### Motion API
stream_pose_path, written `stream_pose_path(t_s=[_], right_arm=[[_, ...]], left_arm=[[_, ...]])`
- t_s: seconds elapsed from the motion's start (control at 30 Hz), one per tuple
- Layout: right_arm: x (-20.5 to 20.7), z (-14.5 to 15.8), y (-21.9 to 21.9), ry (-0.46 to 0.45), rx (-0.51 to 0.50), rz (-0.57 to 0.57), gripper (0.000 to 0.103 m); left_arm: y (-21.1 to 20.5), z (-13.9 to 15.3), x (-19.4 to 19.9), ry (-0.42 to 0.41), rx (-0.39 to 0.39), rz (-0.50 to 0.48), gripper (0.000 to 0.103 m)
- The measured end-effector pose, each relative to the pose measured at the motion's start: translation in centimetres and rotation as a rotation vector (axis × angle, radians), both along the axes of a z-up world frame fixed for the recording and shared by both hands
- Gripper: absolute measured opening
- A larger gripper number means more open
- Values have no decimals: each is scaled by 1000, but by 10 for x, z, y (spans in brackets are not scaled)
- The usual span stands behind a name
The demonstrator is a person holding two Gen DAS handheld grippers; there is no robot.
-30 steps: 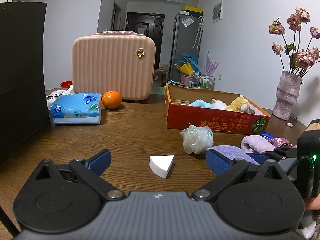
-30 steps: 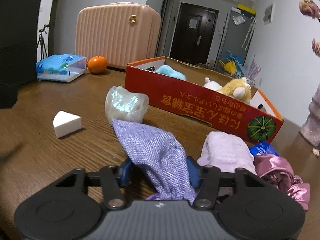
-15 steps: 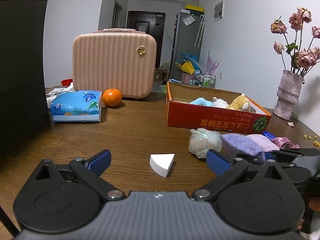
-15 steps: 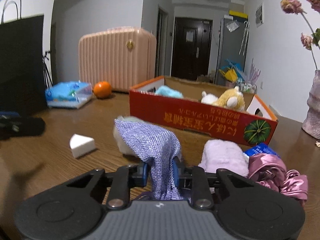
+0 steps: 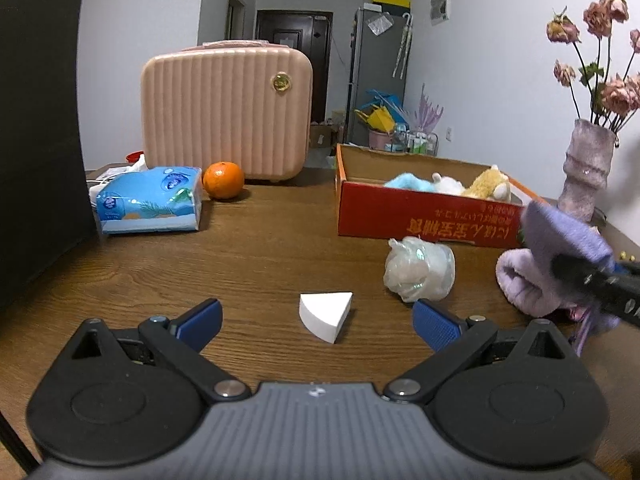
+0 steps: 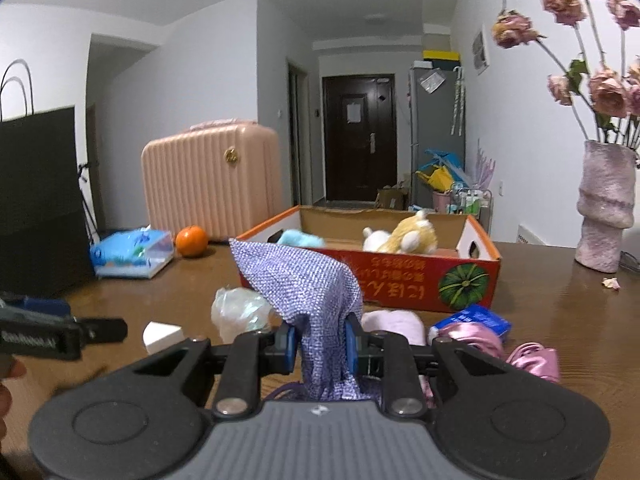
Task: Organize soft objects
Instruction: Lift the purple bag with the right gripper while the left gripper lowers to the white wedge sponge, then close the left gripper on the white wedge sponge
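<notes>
My right gripper (image 6: pixel 320 340) is shut on a purple knitted cloth (image 6: pixel 304 280), held up above the table; the cloth (image 5: pixel 560 232) also shows at the right edge of the left wrist view. Behind it stands a red cardboard box (image 6: pixel 400 276) holding a blue plush (image 6: pixel 298 238) and a yellow and white plush (image 6: pixel 404 236). My left gripper (image 5: pixel 316 318) stands open low over the table, with a white wedge sponge (image 5: pixel 326 314) just beyond its fingertips. A crumpled clear plastic ball (image 5: pixel 418 274) and a lilac fluffy piece (image 5: pixel 528 284) lie in front of the box.
A pink suitcase (image 5: pixel 226 112), an orange (image 5: pixel 223 180) and a blue tissue pack (image 5: pixel 150 200) stand at the back left. A black bag (image 5: pixel 38 140) lines the left edge. A vase of dried roses (image 6: pixel 606 208) stands at the right. A pink satin item (image 6: pixel 532 360) and a blue packet (image 6: pixel 476 318) lie near the box.
My right gripper closed on the purple cloth and lifted it off the table, tilting level toward the box. The left gripper has stayed in place, open.
</notes>
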State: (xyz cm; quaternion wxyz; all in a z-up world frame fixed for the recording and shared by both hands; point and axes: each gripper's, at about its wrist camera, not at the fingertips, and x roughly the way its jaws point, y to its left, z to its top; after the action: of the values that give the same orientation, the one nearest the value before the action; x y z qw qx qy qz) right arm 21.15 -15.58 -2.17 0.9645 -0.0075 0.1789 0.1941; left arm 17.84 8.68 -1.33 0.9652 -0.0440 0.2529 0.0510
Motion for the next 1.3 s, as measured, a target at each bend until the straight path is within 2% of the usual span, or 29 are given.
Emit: stream_pose_path(t_s=[0.33, 0.57, 0.7, 0.93, 1.07, 1.3], right_arm=[[-3, 5, -32, -22, 43, -66, 23], [3, 4, -50, -17, 57, -118, 23], [6, 3, -55, -14, 59, -140, 23], [10, -1, -54, -1, 48, -156, 23], [11, -3, -54, 5, 44, -157, 23], [12, -4, -53, 13, 43, -155, 23]], left_arm=[[-13, -11, 26, 45, 62, -13, 103], [-6, -20, 50, 90, 67, 11, 101], [-3, -24, 62, 111, 64, 8, 94], [0, -29, 77, 144, 47, -17, 75], [0, -32, 82, 160, 39, -33, 71], [1, -35, 84, 179, 24, -56, 51]])
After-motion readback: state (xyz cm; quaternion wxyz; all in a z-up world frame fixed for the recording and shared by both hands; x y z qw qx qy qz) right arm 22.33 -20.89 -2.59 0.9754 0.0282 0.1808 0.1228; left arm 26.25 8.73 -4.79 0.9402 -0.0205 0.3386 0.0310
